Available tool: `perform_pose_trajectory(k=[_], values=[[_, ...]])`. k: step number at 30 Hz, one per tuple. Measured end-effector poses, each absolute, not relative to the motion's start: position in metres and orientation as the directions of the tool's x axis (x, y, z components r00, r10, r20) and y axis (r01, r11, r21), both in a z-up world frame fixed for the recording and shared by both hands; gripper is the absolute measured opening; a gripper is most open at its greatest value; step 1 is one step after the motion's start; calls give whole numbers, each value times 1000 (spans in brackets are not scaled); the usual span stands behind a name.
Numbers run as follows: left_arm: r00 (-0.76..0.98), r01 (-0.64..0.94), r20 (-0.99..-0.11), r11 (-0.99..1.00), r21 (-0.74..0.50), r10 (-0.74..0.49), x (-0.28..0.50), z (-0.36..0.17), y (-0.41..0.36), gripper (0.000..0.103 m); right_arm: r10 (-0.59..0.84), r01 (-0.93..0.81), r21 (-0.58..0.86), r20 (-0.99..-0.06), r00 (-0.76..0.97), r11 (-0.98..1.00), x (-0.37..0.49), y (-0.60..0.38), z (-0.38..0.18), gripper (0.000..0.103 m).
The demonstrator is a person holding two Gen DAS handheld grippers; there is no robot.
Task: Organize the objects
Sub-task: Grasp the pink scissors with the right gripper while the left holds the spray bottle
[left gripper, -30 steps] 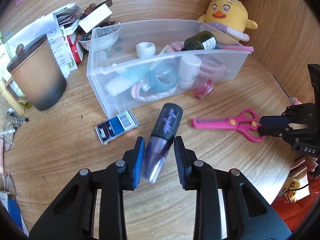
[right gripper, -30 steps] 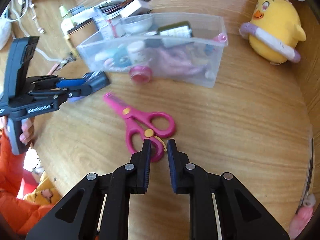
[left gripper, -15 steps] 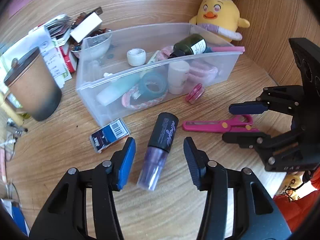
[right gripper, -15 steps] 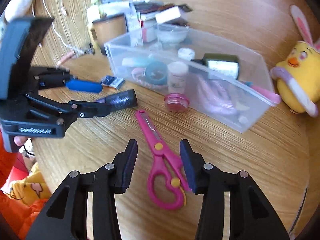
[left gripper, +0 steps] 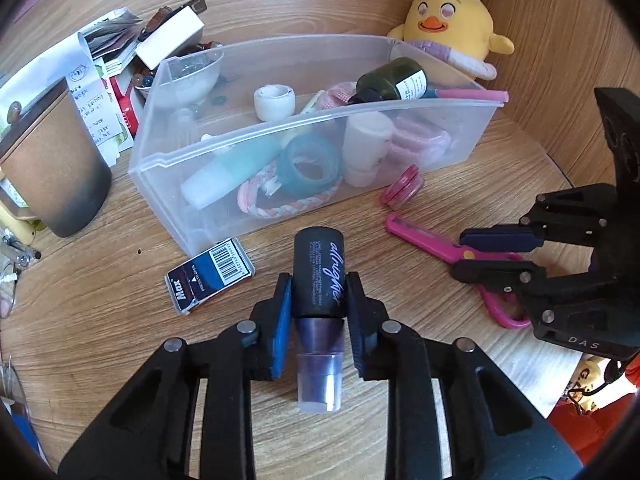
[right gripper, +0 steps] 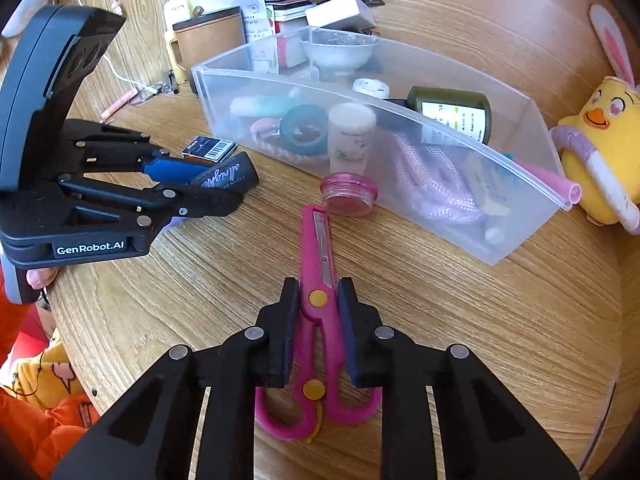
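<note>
The round wooden worktop (left gripper: 100, 320) has a light grain with fine wavy lines. On it stands a long clear plastic bin (left gripper: 224, 148), its thin walls slightly cloudy. Inside the bin lie a dark green glass bottle with a white label (left gripper: 390, 80), a teal roll of tape (left gripper: 310, 164), a pink and white braided rope ring (left gripper: 280, 210) and a small white roll (left gripper: 274, 100). Behind the bin sits a soft yellow plush chick with pink rabbit ears (left gripper: 452, 24). At the left side of the bin stands a brown paper cup with a dark bottom (left gripper: 56, 160).

The left tongs (left gripper: 319, 296) are clenched on a cylinder-shaped cosmetic tube with a matte black cap and a shiny purple see-through body (left gripper: 319, 280). The tube is in front of the bin; I cannot tell if it touches the worktop.

The right tongs (right gripper: 318, 308) are clenched on pink plastic scissors with a yellow rivet (right gripper: 318, 264). The pads press near the rivet. The scissors lie flat on the worktop, blades closed and pointing to the bin.

A flat blue and white staple box with a barcode (left gripper: 210, 274) lies just beside the bin's near corner. A small round pink jar (right gripper: 348, 194) rests against the bin's front wall, near the blade tip.
</note>
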State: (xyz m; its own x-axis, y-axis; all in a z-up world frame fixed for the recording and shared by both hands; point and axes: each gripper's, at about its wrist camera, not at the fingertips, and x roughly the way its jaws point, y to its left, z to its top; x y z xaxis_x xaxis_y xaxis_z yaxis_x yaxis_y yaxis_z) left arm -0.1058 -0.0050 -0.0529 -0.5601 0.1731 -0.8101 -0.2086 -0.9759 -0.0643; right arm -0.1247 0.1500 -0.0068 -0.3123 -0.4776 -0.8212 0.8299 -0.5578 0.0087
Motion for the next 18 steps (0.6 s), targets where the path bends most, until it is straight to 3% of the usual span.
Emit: perform_pose_trajectory(k=[8,18], values=[[-635,-165,-753,-983,-82,169,-94,-27,-10,25,-539,806,75,-779,-320,-587,-117,161,6,17],[-728,-138,-664,-985,-101,170,-92,13,-16,25,-620,762,111,-661,-422,-638,-119,181,53,17]])
